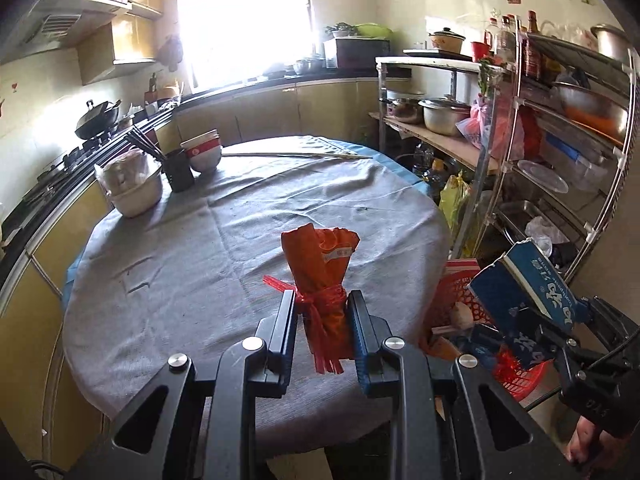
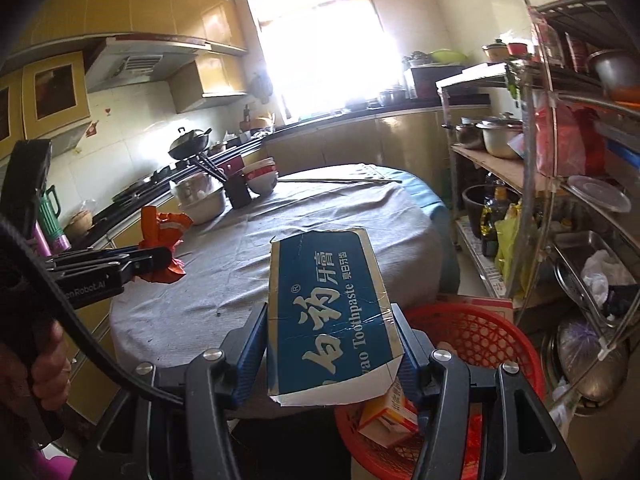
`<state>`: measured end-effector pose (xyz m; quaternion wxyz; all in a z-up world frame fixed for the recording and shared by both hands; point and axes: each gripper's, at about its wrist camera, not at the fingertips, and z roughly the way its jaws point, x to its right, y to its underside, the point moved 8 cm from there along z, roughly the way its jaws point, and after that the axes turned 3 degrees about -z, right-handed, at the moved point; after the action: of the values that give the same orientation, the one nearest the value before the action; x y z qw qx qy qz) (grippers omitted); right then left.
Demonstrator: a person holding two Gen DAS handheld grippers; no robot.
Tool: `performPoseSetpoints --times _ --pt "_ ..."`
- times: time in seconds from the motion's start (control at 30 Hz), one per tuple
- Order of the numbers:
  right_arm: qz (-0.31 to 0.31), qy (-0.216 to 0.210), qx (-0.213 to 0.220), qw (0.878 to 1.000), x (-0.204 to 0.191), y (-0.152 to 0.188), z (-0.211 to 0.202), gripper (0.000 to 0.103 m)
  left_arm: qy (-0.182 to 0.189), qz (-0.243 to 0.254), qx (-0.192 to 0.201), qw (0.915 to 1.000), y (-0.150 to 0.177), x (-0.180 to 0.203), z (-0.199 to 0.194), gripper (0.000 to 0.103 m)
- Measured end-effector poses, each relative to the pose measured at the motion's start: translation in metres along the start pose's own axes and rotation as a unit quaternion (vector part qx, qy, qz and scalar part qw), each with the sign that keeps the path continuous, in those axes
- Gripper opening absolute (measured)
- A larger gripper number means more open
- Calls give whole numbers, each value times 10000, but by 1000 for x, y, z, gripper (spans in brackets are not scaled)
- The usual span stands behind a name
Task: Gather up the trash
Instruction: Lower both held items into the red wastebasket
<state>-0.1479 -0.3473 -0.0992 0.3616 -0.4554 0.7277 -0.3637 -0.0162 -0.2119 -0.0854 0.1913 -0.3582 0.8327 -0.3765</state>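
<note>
My left gripper (image 1: 322,300) is shut on an orange wrapper (image 1: 320,264) tied with red net string, held above the round table's near edge. It also shows in the right wrist view (image 2: 164,258) at the left, with the wrapper (image 2: 166,226) sticking up. My right gripper (image 2: 330,316) is shut on a blue toothpaste box (image 2: 328,312), held over the table's edge beside the red basket (image 2: 480,336). In the left wrist view the box (image 1: 528,284) and right gripper (image 1: 536,316) hang above the basket (image 1: 460,292).
The round table (image 1: 200,240) has a grey cloth; bowls (image 1: 204,152), a chopstick holder (image 1: 178,170) and a steel basin (image 1: 136,192) stand at its far left. The basket holds a small orange carton (image 2: 388,416). A metal rack (image 2: 580,200) stands at the right, a stove counter (image 1: 60,168) at the left.
</note>
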Motion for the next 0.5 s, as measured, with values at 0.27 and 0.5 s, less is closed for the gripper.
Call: performPoseSetpoints --times 0.27,0.5 --pt "234 123 -20 9996 21 7 -11 61 44 143 -25 9999 -2 15 2 26" --pt "385 293 25 9988 41 8 -21 61 212 325 -17 9992 -8 39 3 26"
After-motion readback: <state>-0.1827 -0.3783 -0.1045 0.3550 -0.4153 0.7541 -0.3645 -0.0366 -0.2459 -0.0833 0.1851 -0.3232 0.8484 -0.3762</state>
